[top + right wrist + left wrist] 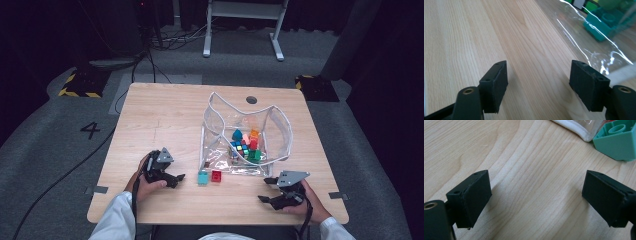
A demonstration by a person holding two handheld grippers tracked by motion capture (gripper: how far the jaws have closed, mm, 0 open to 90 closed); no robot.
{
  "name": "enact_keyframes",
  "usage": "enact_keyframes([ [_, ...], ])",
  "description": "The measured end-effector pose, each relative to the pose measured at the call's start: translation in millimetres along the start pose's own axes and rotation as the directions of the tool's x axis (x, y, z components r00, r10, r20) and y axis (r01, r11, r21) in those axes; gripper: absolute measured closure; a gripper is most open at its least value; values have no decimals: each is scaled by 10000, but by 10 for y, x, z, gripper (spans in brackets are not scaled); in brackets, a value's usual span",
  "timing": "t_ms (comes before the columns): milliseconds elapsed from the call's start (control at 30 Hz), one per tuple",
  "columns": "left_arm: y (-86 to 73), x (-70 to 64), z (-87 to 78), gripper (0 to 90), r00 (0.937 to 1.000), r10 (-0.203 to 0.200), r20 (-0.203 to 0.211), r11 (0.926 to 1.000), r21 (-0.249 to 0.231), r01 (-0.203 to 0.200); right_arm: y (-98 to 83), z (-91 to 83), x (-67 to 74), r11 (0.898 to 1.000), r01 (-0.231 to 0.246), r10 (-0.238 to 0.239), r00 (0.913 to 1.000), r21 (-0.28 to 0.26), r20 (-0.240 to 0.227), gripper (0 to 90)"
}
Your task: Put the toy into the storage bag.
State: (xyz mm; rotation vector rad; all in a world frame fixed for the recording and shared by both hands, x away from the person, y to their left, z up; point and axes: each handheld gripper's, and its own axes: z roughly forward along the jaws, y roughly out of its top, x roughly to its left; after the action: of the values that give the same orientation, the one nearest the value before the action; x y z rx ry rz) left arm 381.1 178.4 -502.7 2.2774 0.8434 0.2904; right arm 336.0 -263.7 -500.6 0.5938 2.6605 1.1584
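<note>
Teal square plastic building block sits studs-up (too square for any long axis) on the wooden table, touching the clear plastic pouch, a red plastic block beside it. Left tongs and right tongs both gape empty. Best approach: straddle the block squarely before closing.

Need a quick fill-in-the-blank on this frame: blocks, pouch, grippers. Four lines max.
1. The teal plastic block and the red plastic block lie on the table ____ the clear plastic pouch.
2. The red block lies to the ____ of the teal one in the high view.
3. The left gripper has its jaws ____.
4. The right gripper holds ____.

Missing: outside; right; open; nothing
</note>
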Motion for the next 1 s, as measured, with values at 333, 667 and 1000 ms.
enact_keyframes([
  [333, 0, 0, 0, 88, 10000, 2, 1, 10000, 1, -2, 313, 371, 182, 9999, -91, 90, 9999, -77, -98, 276],
  [667, 0, 0, 0, 88, 10000, 0, 1, 10000, 1, 0, 708, 795, 320, 10000, 21, -23, 9995, -62, -331, 264],
  [1000, 0, 0, 0, 88, 10000, 1, 1, 10000, 2, -1, 917, 1035, 372, 9990, 385, -398, 9974, -228, -609, 286],
])
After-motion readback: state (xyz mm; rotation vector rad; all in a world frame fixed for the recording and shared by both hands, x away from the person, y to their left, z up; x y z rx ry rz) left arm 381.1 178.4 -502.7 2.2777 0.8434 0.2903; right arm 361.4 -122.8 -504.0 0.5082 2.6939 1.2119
